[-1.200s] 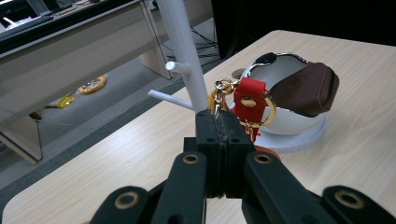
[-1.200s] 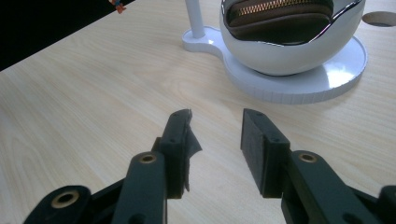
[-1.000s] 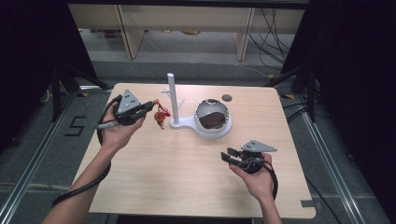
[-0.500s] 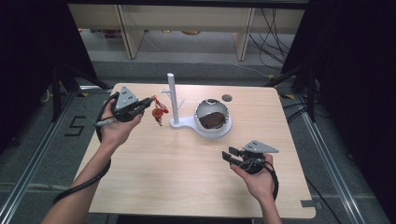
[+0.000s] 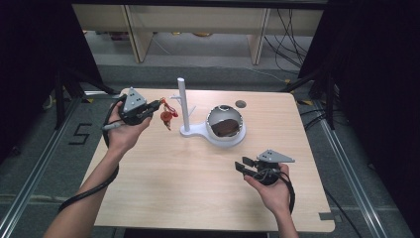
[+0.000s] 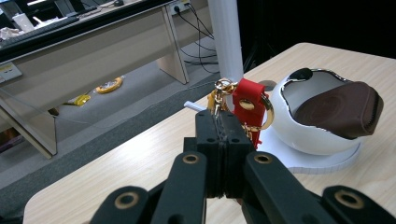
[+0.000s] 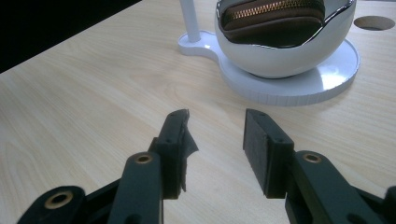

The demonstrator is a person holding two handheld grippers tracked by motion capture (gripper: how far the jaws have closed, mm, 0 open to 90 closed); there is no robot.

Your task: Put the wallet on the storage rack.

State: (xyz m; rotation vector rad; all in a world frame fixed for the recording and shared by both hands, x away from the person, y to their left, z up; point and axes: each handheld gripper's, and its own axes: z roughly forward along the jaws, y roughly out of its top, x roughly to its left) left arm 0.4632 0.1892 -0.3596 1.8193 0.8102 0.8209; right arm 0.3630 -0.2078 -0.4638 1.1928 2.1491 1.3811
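Observation:
My left gripper [image 5: 157, 105] is held above the table's left side, shut on a red keychain [image 5: 168, 116] with gold rings. In the left gripper view the keychain [image 6: 247, 100] hangs from the closed jaws [image 6: 219, 140], just in front of the white post [image 6: 226, 37]. That post [image 5: 183, 101] shares a white base with a round bowl [image 5: 236, 138], and a brown zipped pouch [image 5: 227, 129] lies in the bowl. My right gripper [image 5: 241, 166] rests low near the front right, open, with bare wood between its jaws [image 7: 215, 130]. It points toward the bowl [image 7: 285, 60] and the pouch [image 7: 275, 14].
The wooden table [image 5: 198, 198] has a round cable hole [image 5: 240, 103] behind the bowl. Dark floor, metal rails and a low shelf lie beyond the far edge. Cables trail from both grippers along the forearms.
Hardly anything: the left gripper has edged slightly with the keychain still in it. The right hand has stayed where it was.

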